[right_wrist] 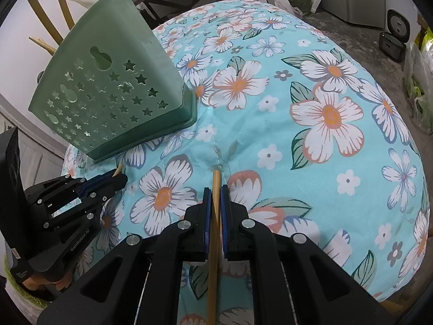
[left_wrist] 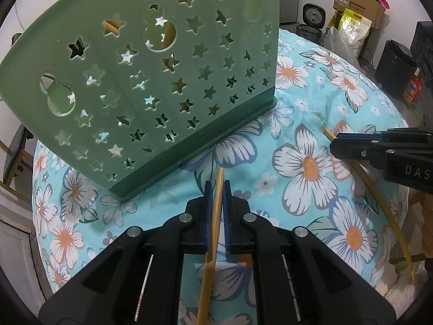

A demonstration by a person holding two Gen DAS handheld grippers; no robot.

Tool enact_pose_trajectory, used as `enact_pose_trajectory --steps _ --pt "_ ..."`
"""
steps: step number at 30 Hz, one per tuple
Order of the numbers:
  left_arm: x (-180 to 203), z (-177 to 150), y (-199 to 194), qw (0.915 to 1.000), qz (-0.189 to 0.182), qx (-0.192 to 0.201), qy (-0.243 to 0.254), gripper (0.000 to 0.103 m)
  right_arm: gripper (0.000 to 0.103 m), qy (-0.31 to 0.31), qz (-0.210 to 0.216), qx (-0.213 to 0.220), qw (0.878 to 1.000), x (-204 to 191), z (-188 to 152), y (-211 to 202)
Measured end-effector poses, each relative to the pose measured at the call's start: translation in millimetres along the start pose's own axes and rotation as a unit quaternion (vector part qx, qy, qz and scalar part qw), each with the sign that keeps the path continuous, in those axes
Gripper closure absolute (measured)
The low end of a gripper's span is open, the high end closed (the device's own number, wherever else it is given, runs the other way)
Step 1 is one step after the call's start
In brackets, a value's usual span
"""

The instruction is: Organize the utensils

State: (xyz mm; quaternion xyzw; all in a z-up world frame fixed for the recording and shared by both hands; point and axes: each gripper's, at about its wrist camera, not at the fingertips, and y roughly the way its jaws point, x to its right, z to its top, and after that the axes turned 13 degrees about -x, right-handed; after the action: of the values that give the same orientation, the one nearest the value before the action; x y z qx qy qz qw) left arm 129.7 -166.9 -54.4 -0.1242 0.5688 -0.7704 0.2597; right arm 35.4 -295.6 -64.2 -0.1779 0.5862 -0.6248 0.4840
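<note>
1. Chopstick point(left_wrist: 215, 211) of pale bamboo, pinched between the blue-padded fingers point(left_wrist: 207, 211) of the left gripper point(left_wrist: 216, 189); tip poking just past the fingertips, toward the base of the green holder point(left_wrist: 140, 81).
2. Second chopstick point(right_wrist: 215, 203) clamped the same way in the right gripper point(right_wrist: 215, 192), fingers point(right_wrist: 207, 211) pressed against it on both sides, tip just above the floral cloth point(right_wrist: 324, 113).
3. Seen from the left wrist: right gripper point(left_wrist: 335, 142) coming in from the right edge, its chopstick point(left_wrist: 379, 203) running long and curved back behind it, over the cloth point(left_wrist: 305, 168).
4. Seen from the right wrist: left gripper point(right_wrist: 120, 178) low at the left, just beside the holder's near corner, with a short chopstick tip point(right_wrist: 118, 170) showing at its fingertips.
5. Green holder point(right_wrist: 108, 103): plastic, pierced with star cutouts and a few keyhole slots, standing on the cloth-covered table at its far left; wooden sticks visible through the cutouts, so already holding some.
6. Both grippers well apart from each other, both near the table's front edge.
7. Background clutter beyond the table: cardboard box point(left_wrist: 357, 2), bags, a black rice cooker point(left_wrist: 312, 21).
</note>
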Motion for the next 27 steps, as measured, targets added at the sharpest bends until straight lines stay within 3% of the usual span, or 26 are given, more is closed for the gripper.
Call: enact_pose_trajectory --steps 10,16,23,27 --pt "-3.5 -4.7 -1.7 1.0000 0.001 0.005 -0.002 0.096 0.097 0.008 0.020 0.006 1.000 2.7 1.1 -5.1" --pt "-24.7 -8.0 -34.6 0.9983 -0.013 0.050 -0.028 0.098 0.097 -0.003 0.040 0.038 0.998 -2.2 6.3 -31.6" --pt "-76.8 -15.3 -113.3 0.9852 -0.062 0.131 -0.091 0.098 0.097 -0.046 0.066 0.115 0.990 -22.7 8.9 -87.4" --pt "-99.6 -21.0 -166.3 0.9714 -0.085 0.191 -0.113 0.098 0.097 -0.075 0.078 0.155 0.982 -39.5 10.6 -118.1"
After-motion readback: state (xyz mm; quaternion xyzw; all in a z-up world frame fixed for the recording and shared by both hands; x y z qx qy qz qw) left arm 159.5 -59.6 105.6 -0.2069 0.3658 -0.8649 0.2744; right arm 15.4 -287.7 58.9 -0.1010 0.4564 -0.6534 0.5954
